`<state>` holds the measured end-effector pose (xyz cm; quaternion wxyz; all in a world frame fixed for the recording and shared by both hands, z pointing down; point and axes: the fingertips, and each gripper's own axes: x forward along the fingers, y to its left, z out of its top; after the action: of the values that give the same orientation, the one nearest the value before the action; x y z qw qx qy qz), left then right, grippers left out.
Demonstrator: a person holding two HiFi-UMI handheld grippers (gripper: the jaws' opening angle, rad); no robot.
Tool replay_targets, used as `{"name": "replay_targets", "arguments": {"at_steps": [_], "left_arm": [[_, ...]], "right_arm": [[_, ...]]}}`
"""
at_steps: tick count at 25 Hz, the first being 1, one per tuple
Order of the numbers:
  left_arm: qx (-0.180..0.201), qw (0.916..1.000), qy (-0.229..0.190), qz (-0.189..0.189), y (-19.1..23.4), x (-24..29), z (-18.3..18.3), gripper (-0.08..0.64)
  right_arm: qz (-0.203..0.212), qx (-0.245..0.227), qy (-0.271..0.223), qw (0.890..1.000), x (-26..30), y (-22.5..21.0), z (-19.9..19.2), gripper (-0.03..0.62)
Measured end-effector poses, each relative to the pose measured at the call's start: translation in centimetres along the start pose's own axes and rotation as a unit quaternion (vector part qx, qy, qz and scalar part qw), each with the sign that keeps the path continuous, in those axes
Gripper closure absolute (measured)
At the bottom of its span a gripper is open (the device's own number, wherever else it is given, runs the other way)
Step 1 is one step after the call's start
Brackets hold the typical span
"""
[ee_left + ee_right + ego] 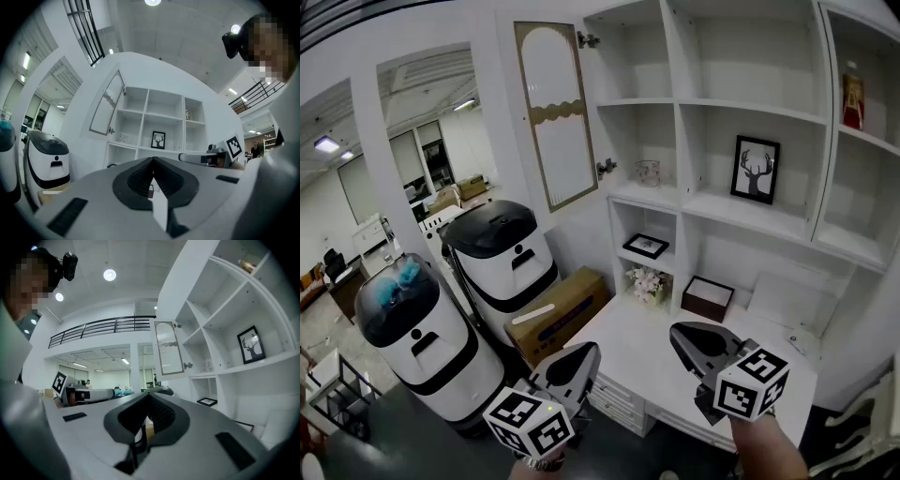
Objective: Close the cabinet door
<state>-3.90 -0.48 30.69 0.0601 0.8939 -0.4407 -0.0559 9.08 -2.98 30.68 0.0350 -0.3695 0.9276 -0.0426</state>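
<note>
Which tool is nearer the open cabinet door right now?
Left. The left tool sits below the cabinet door, roughly under it, well short of touching. The right tool hangs farther right over the desk, also clear of the door.

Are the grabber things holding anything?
No, nothing is held. The left gripper and the right gripper are both shut and empty, apart from the open cabinet door.

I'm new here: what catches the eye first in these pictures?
A white shelf unit fills the wall, its cabinet door standing open at upper left, a framed deer picture on a middle shelf. Two white-and-black rounded machines stand on the floor at left.
</note>
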Motion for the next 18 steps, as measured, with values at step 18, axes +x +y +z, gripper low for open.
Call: {"name": "replay_targets", "arguments": {"at_steps": [18], "left_arm": [[0.003,1.0,-0.003,0.006,-0.2,-0.4,0.5,0.555]], "right_arm": [[0.018,0.0,-0.003,1.0,0.4,0.7,0.2,0.588]]}}
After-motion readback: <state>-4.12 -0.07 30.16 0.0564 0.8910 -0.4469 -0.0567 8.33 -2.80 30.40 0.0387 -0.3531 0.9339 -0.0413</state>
